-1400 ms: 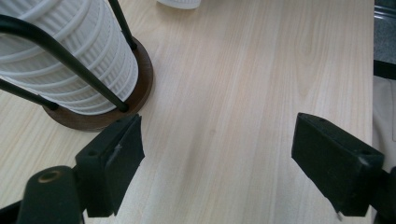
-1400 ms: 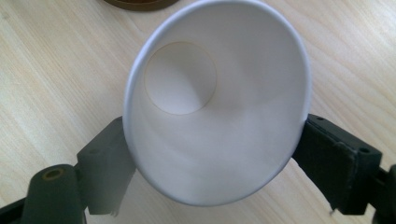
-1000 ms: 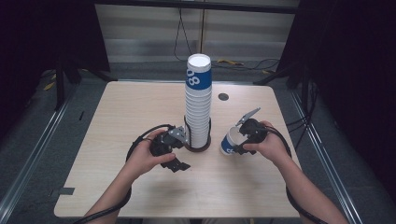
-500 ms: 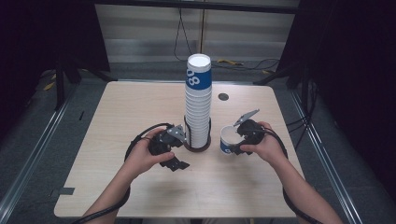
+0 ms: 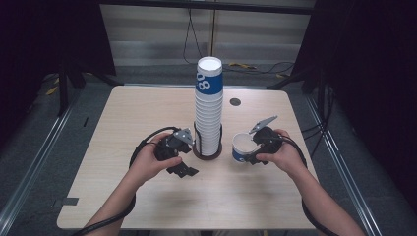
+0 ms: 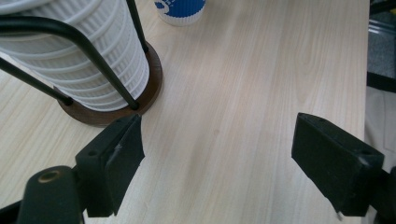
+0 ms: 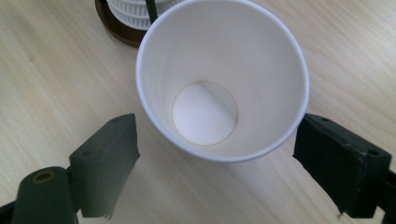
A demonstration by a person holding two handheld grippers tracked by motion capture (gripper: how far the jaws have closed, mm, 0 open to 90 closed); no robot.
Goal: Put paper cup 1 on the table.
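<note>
Both hand-held grippers agape

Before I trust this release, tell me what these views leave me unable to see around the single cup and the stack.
- Cup: its outer wall and its foot on the table, right gripper view, hidden by its own rim.
- Cup stack: its top, left gripper view, cut off by the upper edge.
- Cup print: high view, too small to read.
- Left gripper: the gap to the holder base, high view, hidden by the gripper's body.
</note>
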